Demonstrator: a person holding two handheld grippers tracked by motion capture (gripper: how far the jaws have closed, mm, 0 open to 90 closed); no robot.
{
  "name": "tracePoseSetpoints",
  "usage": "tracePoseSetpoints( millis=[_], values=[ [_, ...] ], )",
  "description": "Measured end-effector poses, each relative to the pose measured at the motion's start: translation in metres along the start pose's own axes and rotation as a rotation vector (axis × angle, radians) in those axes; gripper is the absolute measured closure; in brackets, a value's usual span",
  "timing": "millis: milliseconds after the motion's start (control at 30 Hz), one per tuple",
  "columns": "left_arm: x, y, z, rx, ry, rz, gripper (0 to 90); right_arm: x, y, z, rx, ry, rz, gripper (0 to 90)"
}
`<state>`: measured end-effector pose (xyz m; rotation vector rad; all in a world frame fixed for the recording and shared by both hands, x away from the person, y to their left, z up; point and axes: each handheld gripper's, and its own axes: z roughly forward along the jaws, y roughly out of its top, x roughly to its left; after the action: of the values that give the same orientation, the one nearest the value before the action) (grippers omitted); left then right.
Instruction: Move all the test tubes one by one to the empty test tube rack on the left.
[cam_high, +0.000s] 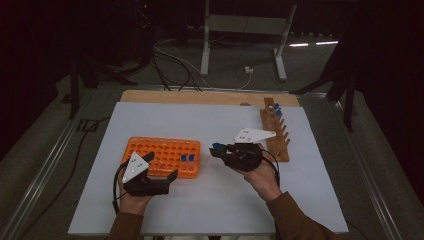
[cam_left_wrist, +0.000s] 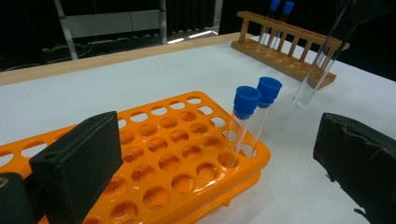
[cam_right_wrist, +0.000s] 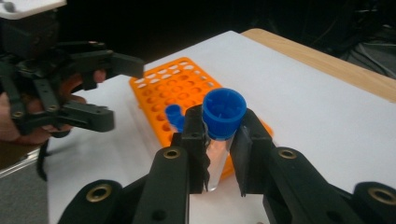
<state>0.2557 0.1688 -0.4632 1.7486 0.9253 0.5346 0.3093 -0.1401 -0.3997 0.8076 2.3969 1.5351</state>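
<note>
An orange tube rack (cam_high: 162, 156) (cam_left_wrist: 177, 163) (cam_right_wrist: 187, 84) lies on the white mat, with two blue-capped glass tubes (cam_high: 187, 158) (cam_left_wrist: 245, 116) upright at its right end. My left gripper (cam_high: 161, 166) (cam_left_wrist: 219, 140) (cam_right_wrist: 119, 93) stands open at the rack's near edge, its jaws wide apart with nothing gripped. My right gripper (cam_high: 217, 148) (cam_right_wrist: 218, 140) is shut on a third blue-capped tube (cam_high: 217, 146) (cam_right_wrist: 224, 112) (cam_left_wrist: 320, 70), just under the cap, held above the mat to the right of the orange rack.
A wooden tube rack (cam_high: 275, 130) (cam_left_wrist: 285, 46) lies at the mat's right side, with two blue-capped tubes (cam_high: 276, 107) at its far end. The white mat (cam_high: 210, 200) covers a wooden table; a metal frame and cables stand beyond it.
</note>
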Motion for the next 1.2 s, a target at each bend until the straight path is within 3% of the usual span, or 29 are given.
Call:
tracePoseSetpoints(
  millis=[400, 667, 833, 1200],
  values=[
    [-0.010, 0.005, 0.002, 0.002, -0.029, 0.027, 5.3, 0.025, 0.009, 0.018, 0.020, 0.075, -0.030, 76.5],
    [-0.020, 0.011, 0.003, 0.006, -0.059, 0.075, 8.8, 0.040, 0.015, 0.034, 0.043, 0.105, -0.053, 76.5],
    [-0.026, 0.013, 0.003, 0.000, -0.073, 0.103, 19.1, 0.049, 0.017, 0.043, 0.056, 0.120, -0.071, 76.5],
    [-0.028, 0.014, -0.001, -0.008, -0.134, 0.136, 62.5, 0.056, 0.017, 0.053, 0.066, 0.132, -0.080, 76.5]
  ],
)
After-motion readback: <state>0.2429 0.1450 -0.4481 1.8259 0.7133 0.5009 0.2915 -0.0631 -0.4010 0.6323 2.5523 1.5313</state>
